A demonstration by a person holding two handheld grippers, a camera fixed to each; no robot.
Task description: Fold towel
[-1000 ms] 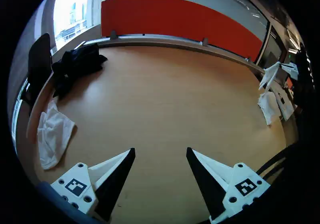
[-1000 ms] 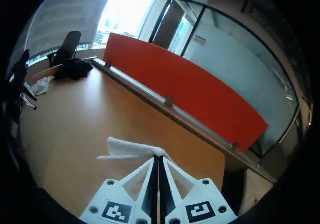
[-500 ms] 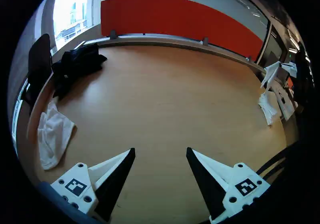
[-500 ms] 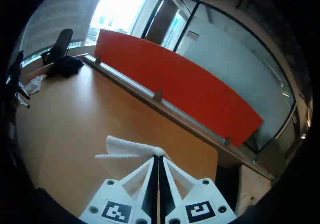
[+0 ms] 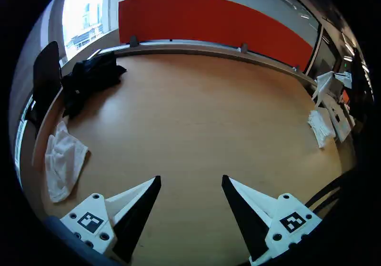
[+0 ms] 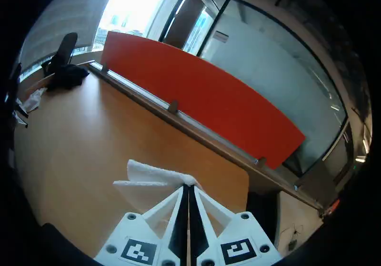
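Observation:
My right gripper is shut on a white towel, whose folded edge sticks out to the left of the fingertips, above the wooden table. In the left gripper view this same towel hangs low at the table's far right end, under the distant right gripper. My left gripper is open over the table's near edge, nothing between its fingers. A second white towel lies crumpled at the table's left edge.
A black garment lies at the table's far left corner beside a black chair. A red divider panel runs along the back edge. Past the table's right end is a gap and a glass wall.
The right gripper has swung with its towel, so the red panel and chair slid left in its view. In the left gripper view the held towel looks narrower. The left gripper has stayed put.

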